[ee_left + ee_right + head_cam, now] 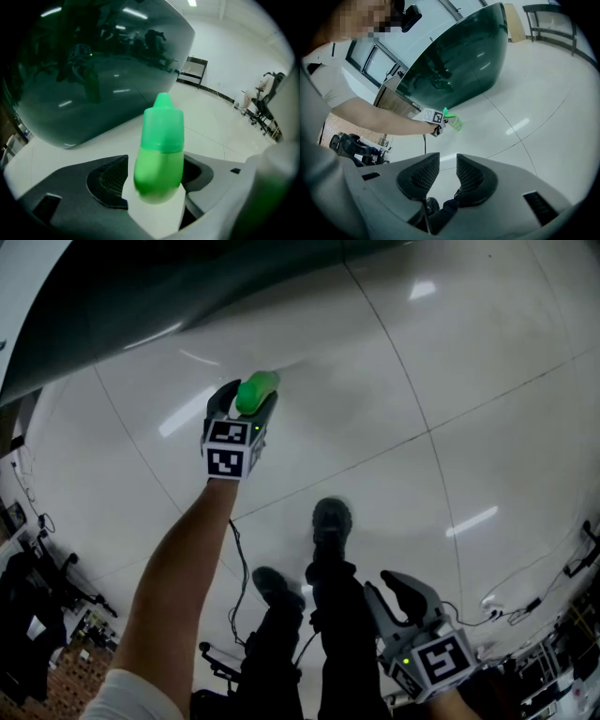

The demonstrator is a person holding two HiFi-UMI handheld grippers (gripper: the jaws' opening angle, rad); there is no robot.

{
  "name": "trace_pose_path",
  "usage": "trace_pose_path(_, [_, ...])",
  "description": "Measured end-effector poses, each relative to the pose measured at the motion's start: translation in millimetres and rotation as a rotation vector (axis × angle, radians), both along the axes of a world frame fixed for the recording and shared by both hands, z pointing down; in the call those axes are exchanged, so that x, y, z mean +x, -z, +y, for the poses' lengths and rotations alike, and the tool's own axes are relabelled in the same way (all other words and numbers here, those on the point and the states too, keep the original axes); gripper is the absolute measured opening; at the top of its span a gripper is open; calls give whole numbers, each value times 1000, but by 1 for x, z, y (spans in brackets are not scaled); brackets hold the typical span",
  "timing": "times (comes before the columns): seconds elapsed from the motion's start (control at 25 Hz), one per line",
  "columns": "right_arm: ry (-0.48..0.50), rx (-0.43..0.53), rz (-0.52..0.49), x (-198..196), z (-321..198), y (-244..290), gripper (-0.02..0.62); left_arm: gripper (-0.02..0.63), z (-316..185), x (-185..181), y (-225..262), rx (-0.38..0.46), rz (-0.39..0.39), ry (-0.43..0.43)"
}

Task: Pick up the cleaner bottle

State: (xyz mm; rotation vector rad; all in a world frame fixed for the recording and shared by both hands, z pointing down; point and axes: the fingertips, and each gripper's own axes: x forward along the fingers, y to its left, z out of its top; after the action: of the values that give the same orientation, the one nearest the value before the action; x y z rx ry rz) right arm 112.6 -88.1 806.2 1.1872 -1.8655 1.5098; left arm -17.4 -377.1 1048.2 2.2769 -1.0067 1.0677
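Note:
The cleaner bottle [255, 390] is bright green with a rounded cap and stands on the glossy white floor. My left gripper [248, 401] reaches out to it on a bare arm, jaws spread wide to either side of it. In the left gripper view the bottle [159, 150] fills the gap between the jaws of the left gripper [154, 183]; a strip of floor shows between it and the left pad [110, 180], and the right pad is partly hidden behind it. My right gripper [398, 594] hangs low by the legs, jaws [444, 171] slightly apart with nothing between them. The right gripper view shows the bottle [454, 123] from afar.
A large dark green glossy rounded body [141, 296] rises just beyond the bottle [93, 70]. The person's legs and shoes [330, 521] stand between the grippers. Cables and equipment [37, 606] line the floor's edges. A black metal frame [192, 70] stands far off.

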Motion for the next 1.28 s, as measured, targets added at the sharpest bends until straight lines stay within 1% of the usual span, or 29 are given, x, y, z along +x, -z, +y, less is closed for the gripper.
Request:
trace_pose_path(0.08, [6,-5,2,2,-1,-2,109,308,-1,5,-3,3,-4,-14])
trace_pose_path(0.32, [10,-13,-3,1,0,-6,109,308,-5,12,-12,-2,-15,-12])
trace_pose_path(0.48, [6,-23,6,4,4,-8,109,308,-10,14,-11,14,-12,7])
trace_pose_path(0.68, [-13,-7,17,9,4,-12,109,307,-14,12,-10,38,-25,16])
trace_pose_path(0.76, [-2,-13,16,6,8,-13,109,298,-15,11,-9,47,-24,25])
trace_pose_path(0.88, [-1,-22,12,4,11,-15,109,264,-17,12,-10,47,-20,31])
trace_pose_path(1.0, [2,-22,11,2,9,-16,109,267,-19,12,-10,40,-11,20])
trace_pose_path(1.2, [12,-29,13,1,10,-17,109,267,-26,15,-7,42,27,42])
trace_pose_path(1.28, [17,-35,15,1,13,-18,109,245,-26,18,-6,51,20,30])
